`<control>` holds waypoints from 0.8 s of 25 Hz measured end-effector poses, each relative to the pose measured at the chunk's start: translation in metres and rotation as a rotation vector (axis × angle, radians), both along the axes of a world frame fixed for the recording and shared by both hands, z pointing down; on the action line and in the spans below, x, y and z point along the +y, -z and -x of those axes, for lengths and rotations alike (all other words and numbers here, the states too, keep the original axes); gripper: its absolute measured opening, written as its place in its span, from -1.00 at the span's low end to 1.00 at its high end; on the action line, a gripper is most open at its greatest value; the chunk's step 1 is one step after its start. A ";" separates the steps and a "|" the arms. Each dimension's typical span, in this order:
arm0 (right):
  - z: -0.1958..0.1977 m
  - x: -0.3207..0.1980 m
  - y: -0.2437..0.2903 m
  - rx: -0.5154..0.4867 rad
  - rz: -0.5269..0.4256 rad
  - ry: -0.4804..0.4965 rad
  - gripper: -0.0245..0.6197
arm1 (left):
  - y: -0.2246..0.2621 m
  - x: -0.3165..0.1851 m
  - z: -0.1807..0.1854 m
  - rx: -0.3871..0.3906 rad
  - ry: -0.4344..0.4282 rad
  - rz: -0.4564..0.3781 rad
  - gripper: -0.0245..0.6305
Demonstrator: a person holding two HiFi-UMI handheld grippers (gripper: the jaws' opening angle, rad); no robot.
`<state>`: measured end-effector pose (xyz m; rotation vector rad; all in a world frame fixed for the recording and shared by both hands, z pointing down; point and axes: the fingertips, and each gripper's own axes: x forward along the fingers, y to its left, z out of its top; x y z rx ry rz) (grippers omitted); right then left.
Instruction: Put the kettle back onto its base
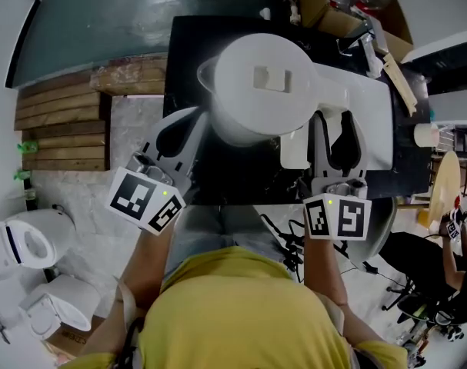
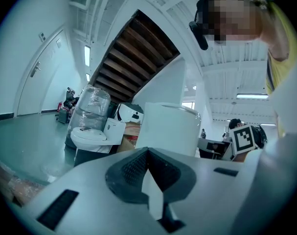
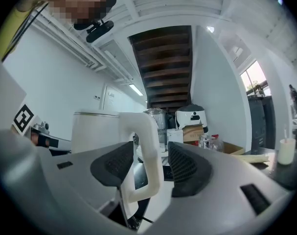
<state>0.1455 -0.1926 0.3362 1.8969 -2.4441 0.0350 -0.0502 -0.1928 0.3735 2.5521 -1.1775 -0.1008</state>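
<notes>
Appears nearly done: kettle [image 1: 260, 83] set down, base hidden beneath; right gripper [image 3: 150, 166] fingers spread around handle [image 3: 148, 131], not gripping; left gripper [image 2: 148, 166] fingers closed, empty.

At the middle of the tabletop [image 1: 183, 52]: kettle [image 1: 260, 91], handle [image 3: 147, 131] turned to the near right. Just beside the kettle's left wall: left gripper [image 2: 148, 153], jaws together. On the right: right gripper [image 3: 150, 163], jaws apart, one on either side of the handle. Behind the kettle, toward the far right corner: cardboard box [image 1: 329, 10]. At the right edge: cup [image 1: 425, 134]. Left of the tabletop, on the floor: wooden planks [image 1: 64, 121].
</notes>
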 end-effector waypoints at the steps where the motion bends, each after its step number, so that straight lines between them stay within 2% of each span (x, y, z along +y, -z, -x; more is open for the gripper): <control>1: 0.000 0.002 0.002 -0.002 -0.002 0.001 -0.25 | 0.003 0.002 0.001 0.000 0.003 -0.004 -0.93; 14: 0.004 0.030 0.020 -0.006 -0.006 0.041 -0.26 | 0.037 0.031 -0.015 -0.009 -0.006 -0.038 -0.93; 20: 0.022 0.048 0.031 -0.030 -0.008 0.112 -0.70 | 0.047 0.042 -0.024 -0.005 -0.003 -0.038 -0.93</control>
